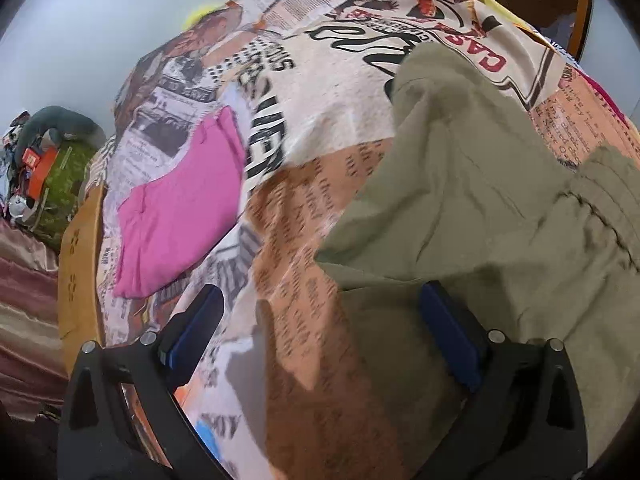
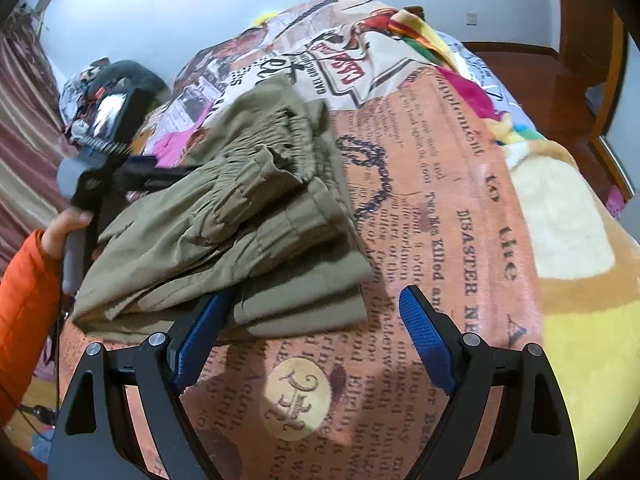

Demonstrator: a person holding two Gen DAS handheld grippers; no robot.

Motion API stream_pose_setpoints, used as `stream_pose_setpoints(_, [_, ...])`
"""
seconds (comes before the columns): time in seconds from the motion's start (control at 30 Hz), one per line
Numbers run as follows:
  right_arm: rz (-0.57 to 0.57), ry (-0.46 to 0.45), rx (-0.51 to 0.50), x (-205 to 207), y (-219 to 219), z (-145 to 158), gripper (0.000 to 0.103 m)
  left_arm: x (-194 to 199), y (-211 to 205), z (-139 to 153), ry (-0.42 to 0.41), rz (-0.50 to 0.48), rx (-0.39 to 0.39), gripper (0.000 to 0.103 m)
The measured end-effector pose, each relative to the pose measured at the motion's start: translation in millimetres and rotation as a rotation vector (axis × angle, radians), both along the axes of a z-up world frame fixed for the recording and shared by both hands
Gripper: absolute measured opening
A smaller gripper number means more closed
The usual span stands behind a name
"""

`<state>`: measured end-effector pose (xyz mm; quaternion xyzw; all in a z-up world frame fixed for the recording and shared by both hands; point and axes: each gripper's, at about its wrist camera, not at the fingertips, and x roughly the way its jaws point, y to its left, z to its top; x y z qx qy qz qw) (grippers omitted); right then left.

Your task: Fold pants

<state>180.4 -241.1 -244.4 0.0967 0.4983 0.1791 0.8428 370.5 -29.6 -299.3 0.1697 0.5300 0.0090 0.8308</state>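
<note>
Now folded pants (image 2: 224,220) lie (bunched) beyond open jaws.

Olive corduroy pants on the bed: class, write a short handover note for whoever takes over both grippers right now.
Left gripper: open, holding nothing, at the pile's left edge.
Right gripper: open, empty, at the near edge.
The olive corduroy pants lie folded in layers on the newspaper-print blanket, elastic waistband on top. A folded pink garment lies apart.
Done: main folds, it seems.
Left: probably neaten the edges.
</note>
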Motion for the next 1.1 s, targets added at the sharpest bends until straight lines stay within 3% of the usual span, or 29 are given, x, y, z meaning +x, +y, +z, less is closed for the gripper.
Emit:
stream_pose_setpoints(0.17, [-0.055,0.010,0.018,-3.7,-14.8,0.3,0.085,-29.1,20.2,9.8,-0.022,0.053,-0.041,0.100])
stream_pose_setpoints(0.5, [-0.108,-0.069,0.020,-10.4,-26.2,22.7,0.085,-90.4,44.6,26.0,-0.052,0.108,-0.081,0.100])
stream_pose_setpoints(0.73, [-0.051,-0.096,0.020,-12.3,-5.8,32.2,0.085,-127.0,45.9,31.3,-0.060,0.145,-0.115,0.100])
stream_pose_setpoints(1.0, [0.041,-0.077,0.015,-7.9,26.8,19.4,0.085,-145.4,41.9,35.6,-0.049,0.160,-0.192,0.100])
stream_pose_setpoints(1.1, [0.063,-0.049,0.004,-4.1,33.2,9.4,0.076,-149.5,44.6,38.6,-0.070,0.161,-0.213,0.100])
